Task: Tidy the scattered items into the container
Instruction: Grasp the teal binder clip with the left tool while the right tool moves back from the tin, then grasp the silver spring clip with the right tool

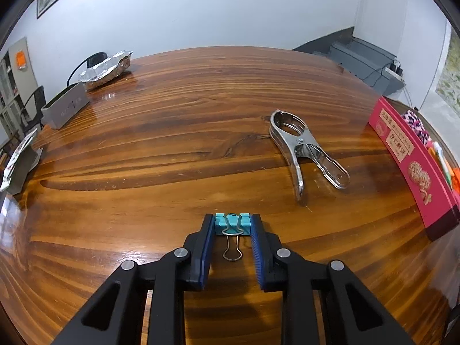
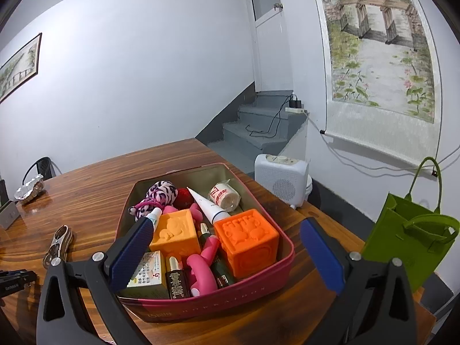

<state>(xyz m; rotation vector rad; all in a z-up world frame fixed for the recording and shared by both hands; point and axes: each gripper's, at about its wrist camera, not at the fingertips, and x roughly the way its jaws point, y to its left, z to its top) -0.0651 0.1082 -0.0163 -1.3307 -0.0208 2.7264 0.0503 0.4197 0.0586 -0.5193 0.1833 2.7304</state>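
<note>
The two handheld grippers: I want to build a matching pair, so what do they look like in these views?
Both look alike. The left tool has matte black plastic linkage arms with triangular cut-outs, joined by round silver pins, ending in flat fingers faced with blue ribbed pads. The right tool shows the same black arms, silver pins and dark blue textured pads. No cables, sleeves or hands are visible on either.

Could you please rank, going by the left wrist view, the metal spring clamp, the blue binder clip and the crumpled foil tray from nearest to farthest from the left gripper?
1. Blue binder clip: between the fingertips of the left gripper, on the wooden table.
2. Metal spring clamp: farther out, to the right.
3. Crumpled foil tray: far left corner, near the wall.
</note>
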